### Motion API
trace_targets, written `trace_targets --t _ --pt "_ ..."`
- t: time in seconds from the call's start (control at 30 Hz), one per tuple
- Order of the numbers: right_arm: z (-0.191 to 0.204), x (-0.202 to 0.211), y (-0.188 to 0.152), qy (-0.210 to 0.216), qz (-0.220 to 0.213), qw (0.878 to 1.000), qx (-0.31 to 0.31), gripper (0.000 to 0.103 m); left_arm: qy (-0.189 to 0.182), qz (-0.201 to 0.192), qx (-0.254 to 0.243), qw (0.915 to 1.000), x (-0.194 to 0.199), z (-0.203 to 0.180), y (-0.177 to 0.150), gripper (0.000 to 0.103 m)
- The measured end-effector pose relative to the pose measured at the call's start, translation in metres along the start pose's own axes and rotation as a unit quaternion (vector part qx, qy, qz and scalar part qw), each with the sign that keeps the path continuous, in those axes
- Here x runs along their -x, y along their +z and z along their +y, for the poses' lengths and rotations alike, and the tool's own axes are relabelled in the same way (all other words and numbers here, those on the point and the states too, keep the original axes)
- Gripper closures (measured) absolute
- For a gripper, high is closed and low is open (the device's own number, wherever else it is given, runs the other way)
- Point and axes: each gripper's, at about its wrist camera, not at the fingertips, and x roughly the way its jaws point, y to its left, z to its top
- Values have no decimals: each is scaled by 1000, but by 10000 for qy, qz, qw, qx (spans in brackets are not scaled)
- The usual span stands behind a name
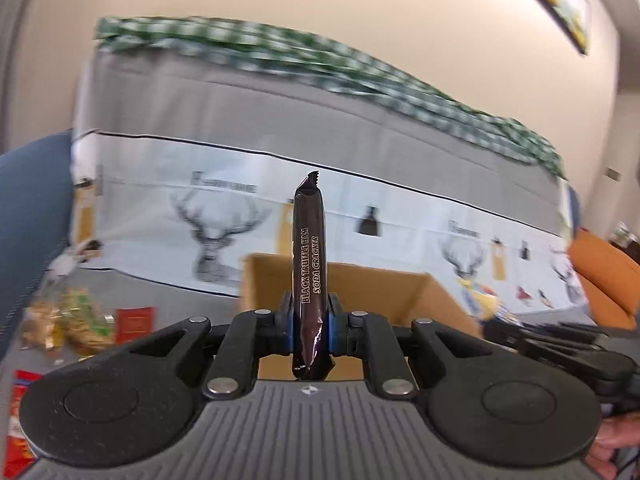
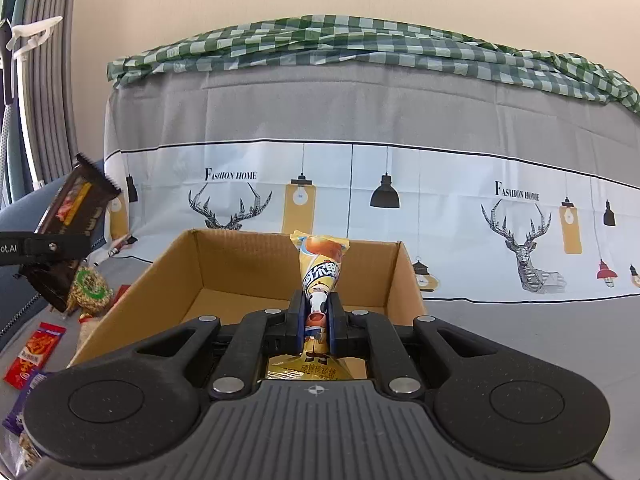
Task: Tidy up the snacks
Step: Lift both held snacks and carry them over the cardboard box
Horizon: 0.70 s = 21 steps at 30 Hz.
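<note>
My left gripper [image 1: 310, 322] is shut on a dark brown soda cracker packet [image 1: 309, 264], held upright in front of an open cardboard box [image 1: 432, 296]. My right gripper [image 2: 318, 320] is shut on a yellow candy bag [image 2: 322, 270], held upright over the near side of the same box [image 2: 192, 276]. The left gripper [image 2: 52, 246] with its cracker packet [image 2: 74, 204] shows at the left of the right wrist view. The right gripper [image 1: 560, 344] shows at the right of the left wrist view.
Loose snacks lie on the grey surface left of the box: clear bags of nuts [image 1: 68, 320], a green-labelled bag [image 2: 90, 288], red packets [image 2: 36, 354] [image 1: 134, 324] and a purple packet [image 2: 18, 408]. A deer-print cloth [image 2: 360, 216] covers furniture behind. An orange cushion [image 1: 608, 280] lies at right.
</note>
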Motion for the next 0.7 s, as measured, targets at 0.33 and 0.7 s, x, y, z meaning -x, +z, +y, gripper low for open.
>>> trace_targets --t 0.33,0.7 --pt "0 -5 -4 -69 102 9999 105 92 -438 189 -39 9989 -13 -26 -15 88" --pt "4 -8 -5 -70 150 9997 166 92 -662 264 -134 9974 -12 -26 -17 88"
